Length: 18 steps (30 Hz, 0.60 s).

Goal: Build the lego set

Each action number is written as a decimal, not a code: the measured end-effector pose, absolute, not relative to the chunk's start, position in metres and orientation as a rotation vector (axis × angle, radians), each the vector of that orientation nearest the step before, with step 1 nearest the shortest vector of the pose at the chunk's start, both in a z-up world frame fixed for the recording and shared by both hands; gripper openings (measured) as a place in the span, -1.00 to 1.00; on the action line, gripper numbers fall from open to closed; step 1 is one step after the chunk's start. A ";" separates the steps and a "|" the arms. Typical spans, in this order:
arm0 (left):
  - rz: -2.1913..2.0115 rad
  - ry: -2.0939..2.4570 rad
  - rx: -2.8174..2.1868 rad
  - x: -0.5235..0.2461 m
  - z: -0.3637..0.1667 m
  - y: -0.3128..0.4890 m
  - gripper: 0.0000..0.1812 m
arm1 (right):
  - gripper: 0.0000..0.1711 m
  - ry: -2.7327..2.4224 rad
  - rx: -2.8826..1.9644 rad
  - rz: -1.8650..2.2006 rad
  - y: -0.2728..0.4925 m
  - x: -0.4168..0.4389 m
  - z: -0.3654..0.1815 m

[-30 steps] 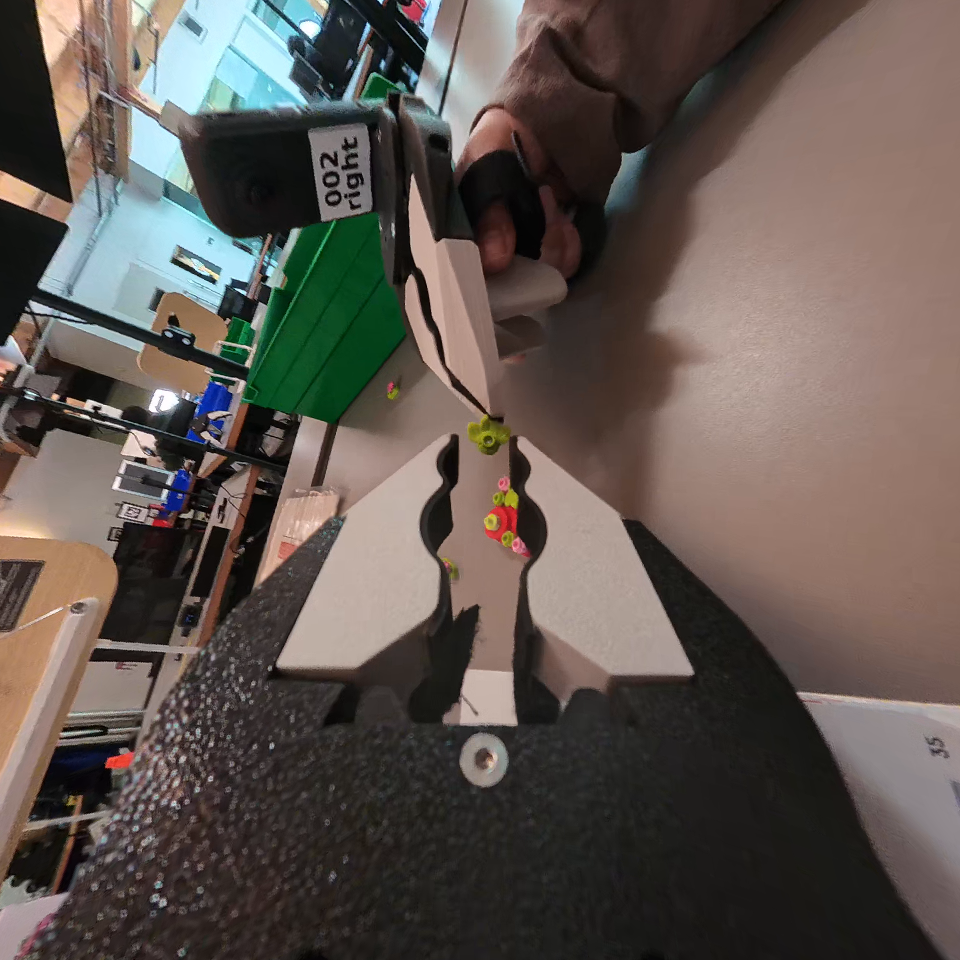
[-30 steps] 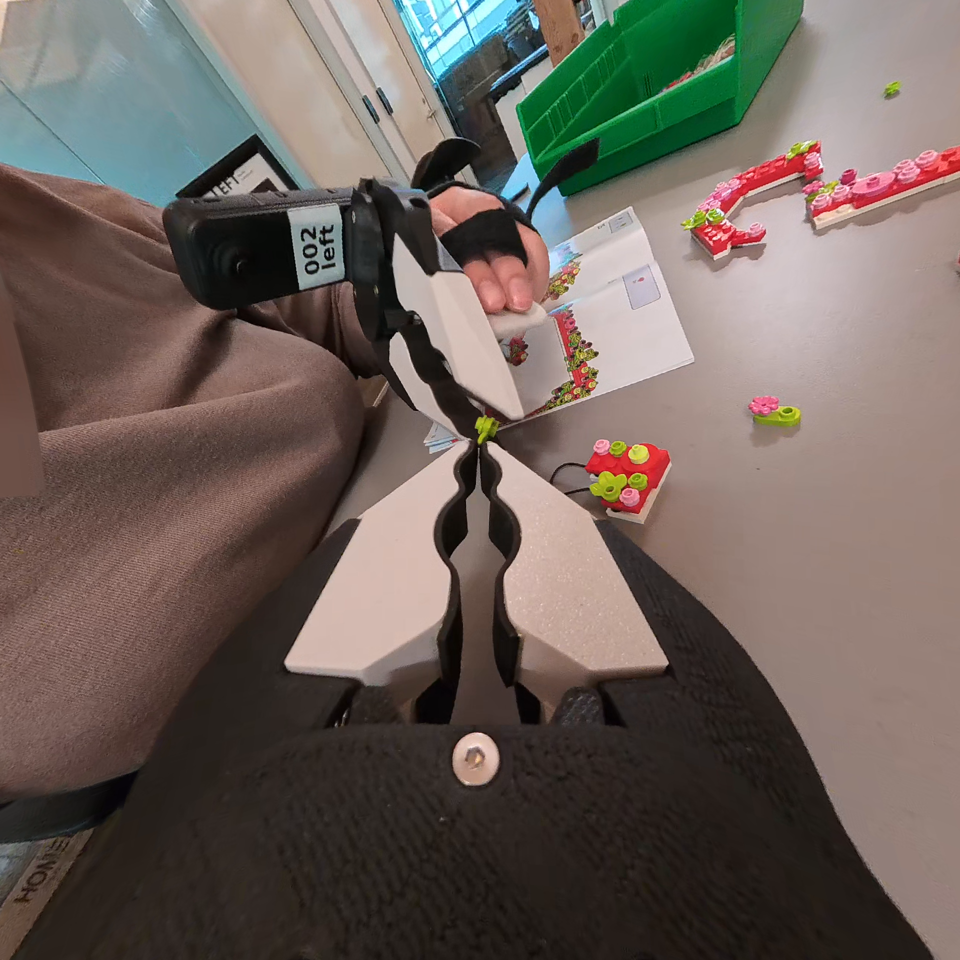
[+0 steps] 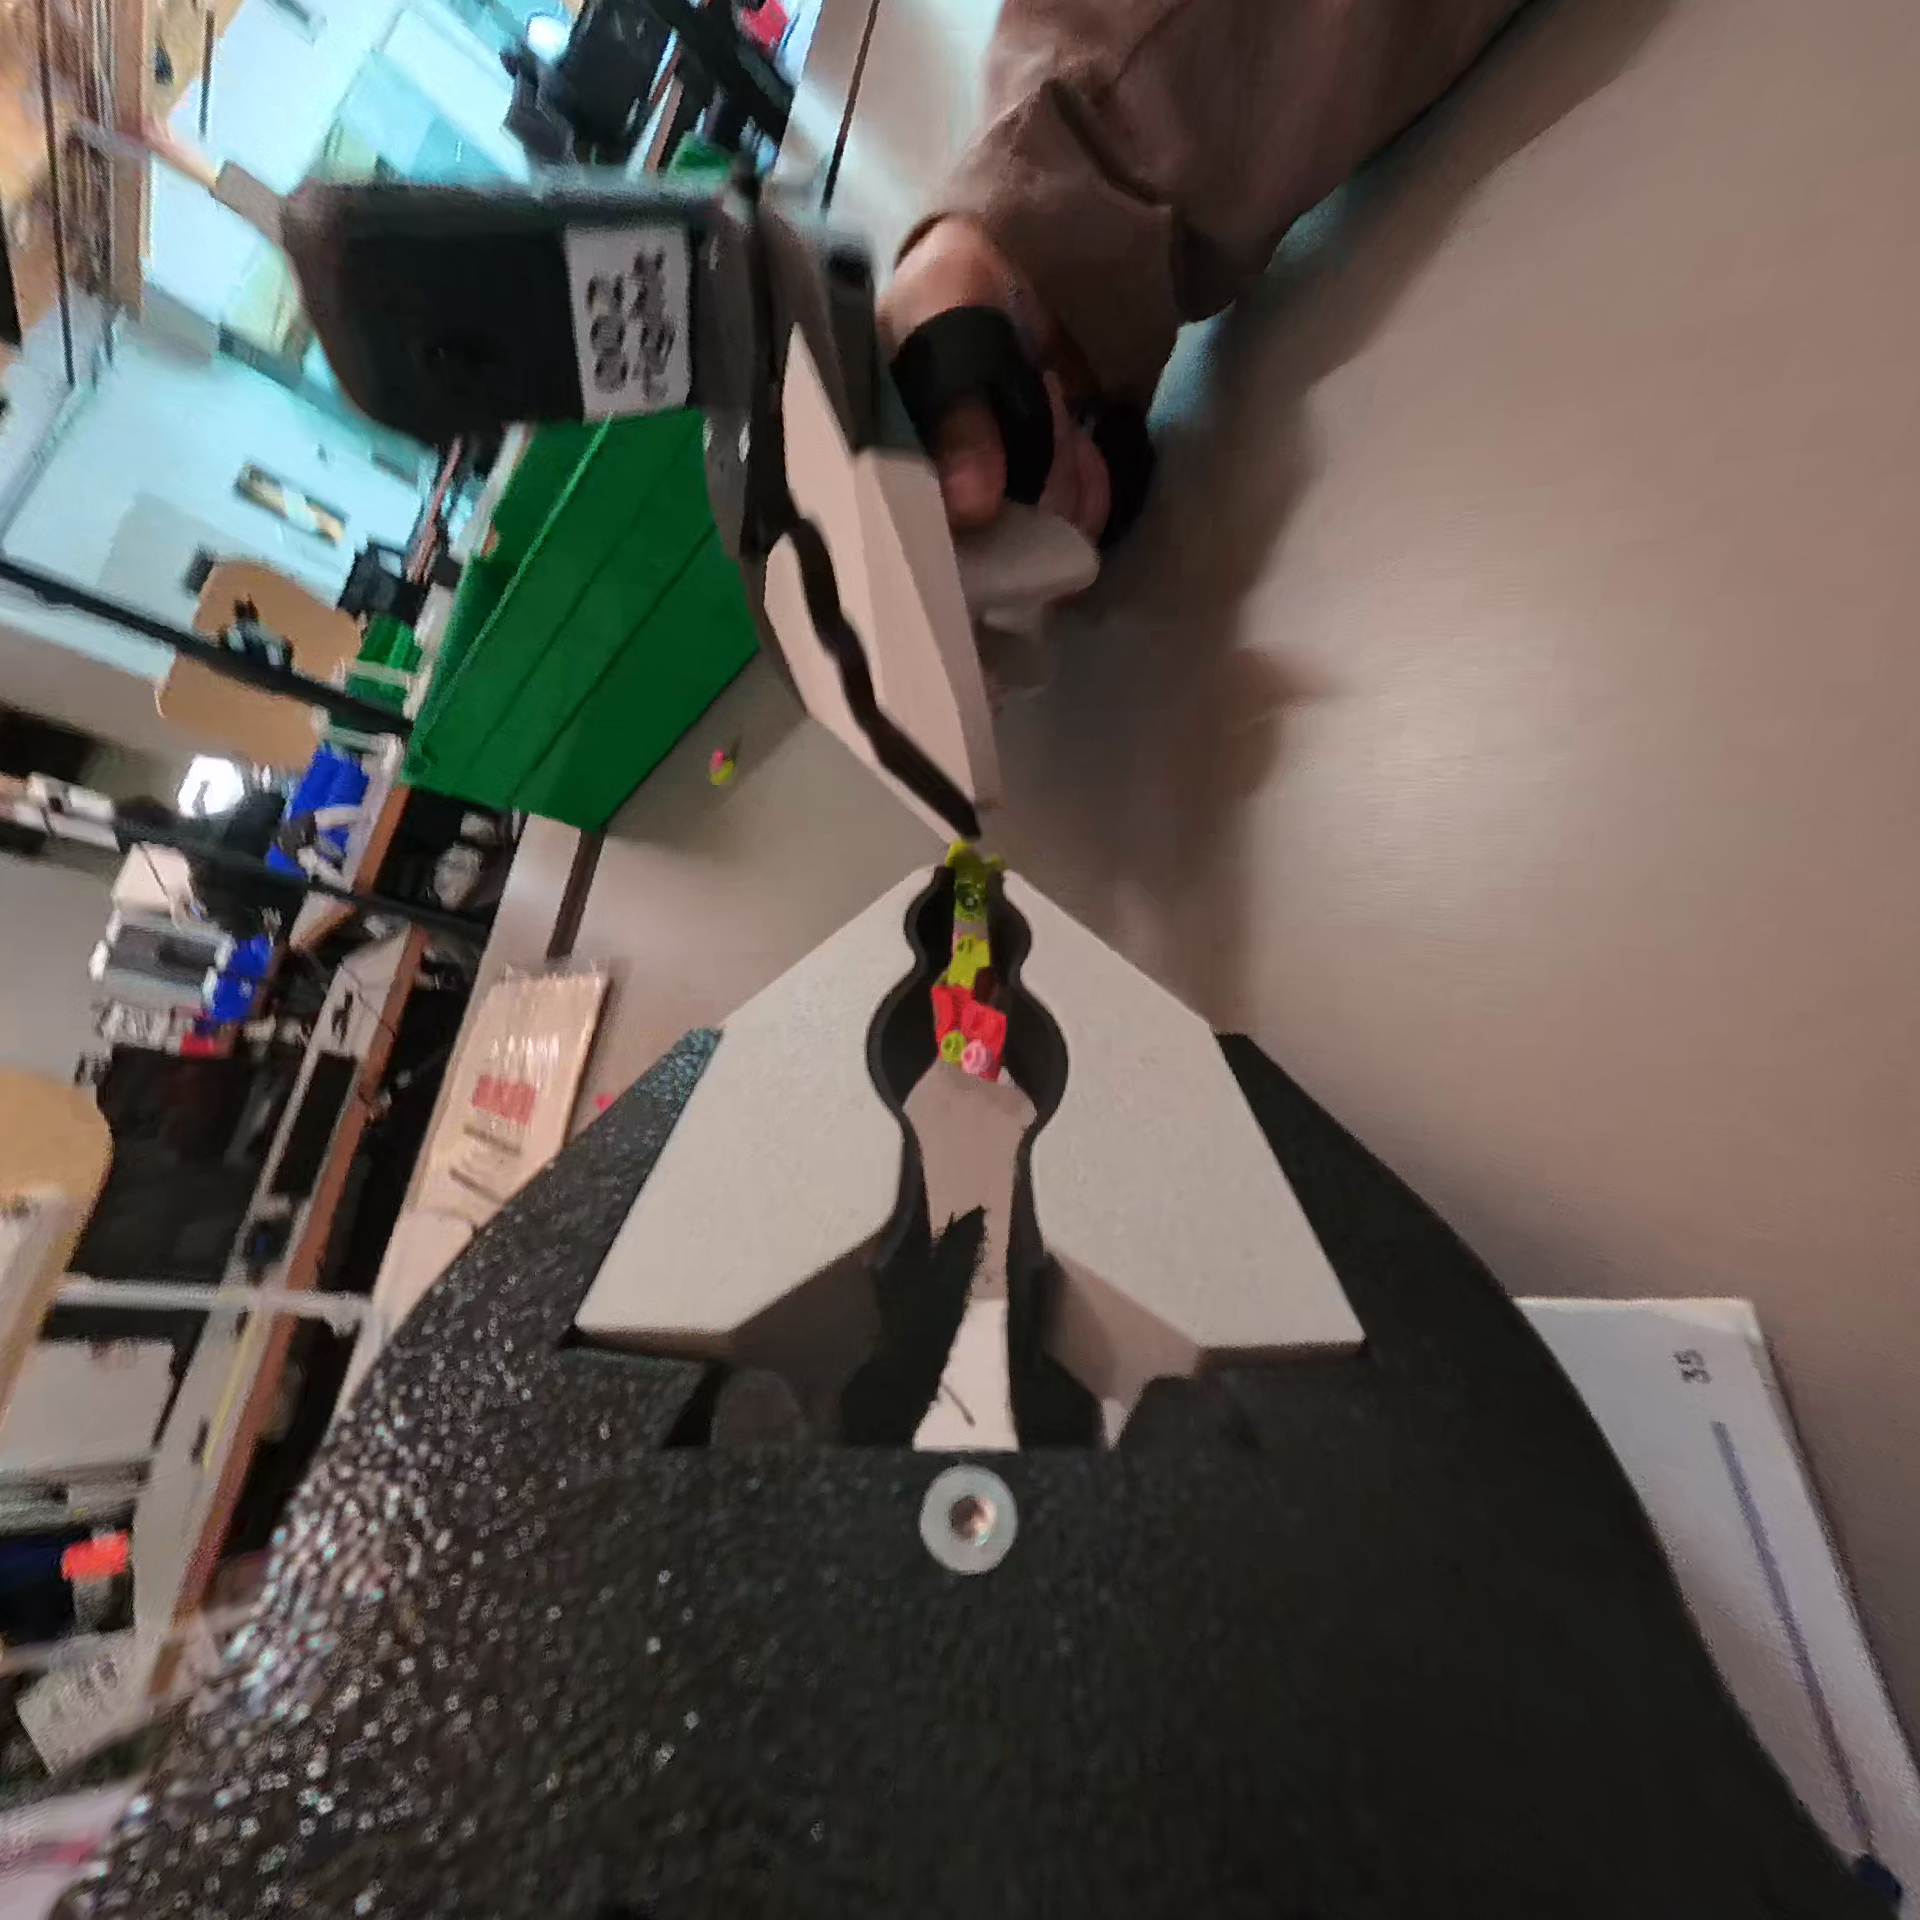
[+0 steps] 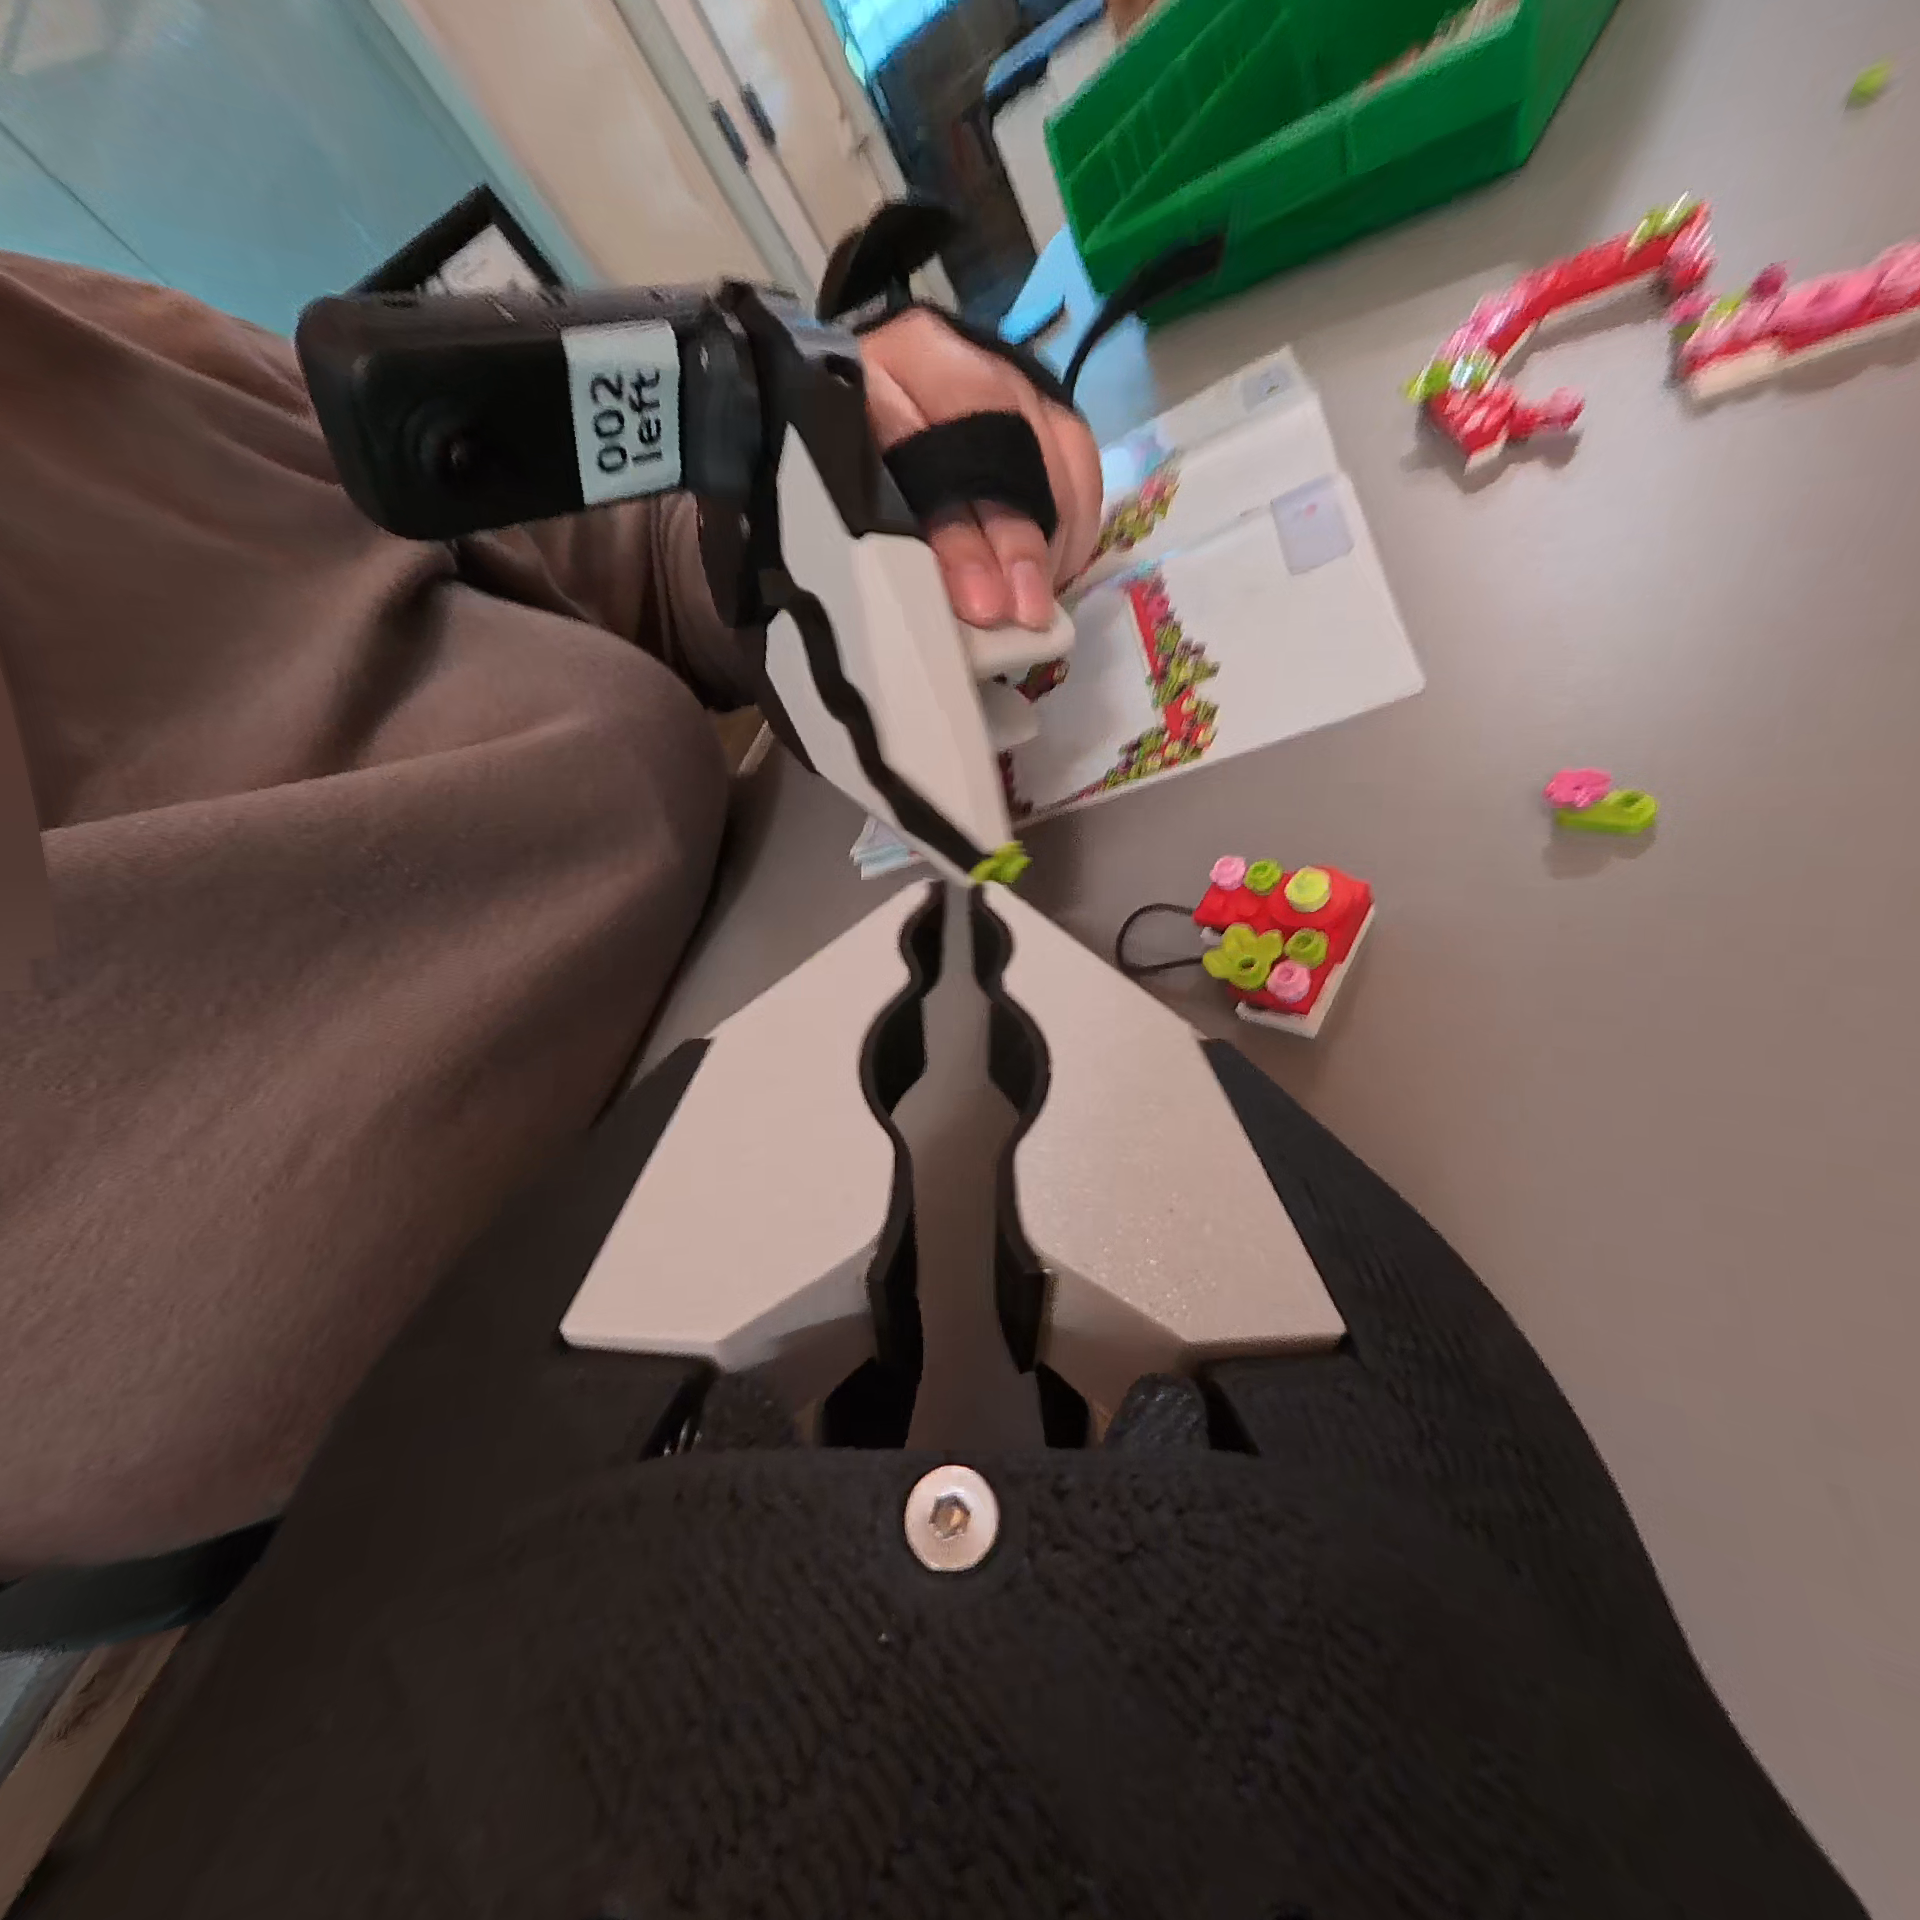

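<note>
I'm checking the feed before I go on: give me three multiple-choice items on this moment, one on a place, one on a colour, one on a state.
1. Where is the small red flower block?
A. In the green bin
B. On the table, to the right of the right gripper's fingers
C. On the booklet

2. What colour is the held piece?
A. Lime green
B. Pink
C. White

3. How is the left gripper?
A. Wide open, empty
B. Lying on the table
C. Shut on the piece

Answers:
1. B: the small red flower block sits on the table beside the right gripper.
2. A: the piece is lime green.
3. C: the left gripper pinches it at its tips.
</note>
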<state>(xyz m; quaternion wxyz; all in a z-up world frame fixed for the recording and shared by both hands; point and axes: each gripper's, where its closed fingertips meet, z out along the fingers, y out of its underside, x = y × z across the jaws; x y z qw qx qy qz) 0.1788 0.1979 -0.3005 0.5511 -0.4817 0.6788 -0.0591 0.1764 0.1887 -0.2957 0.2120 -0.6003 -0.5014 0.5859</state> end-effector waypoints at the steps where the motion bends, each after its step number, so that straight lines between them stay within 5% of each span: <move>1: -0.128 1.583 -1.202 0.175 -0.302 0.204 -0.95 | -0.91 -1.364 -1.642 1.626 0.192 0.177 -0.292; 7: -0.272 1.432 -1.637 0.155 -0.321 0.223 -0.95 | -0.49 -1.419 -1.520 1.125 0.234 0.180 -0.297; 13: -0.484 1.332 -1.836 0.158 -0.323 0.220 -0.95 | -0.50 -1.626 -1.458 0.969 0.236 0.173 -0.315; 18: -0.502 1.346 -1.804 0.165 -0.316 0.217 -0.95 | -0.82 -1.716 -1.354 0.941 0.219 0.167 -0.314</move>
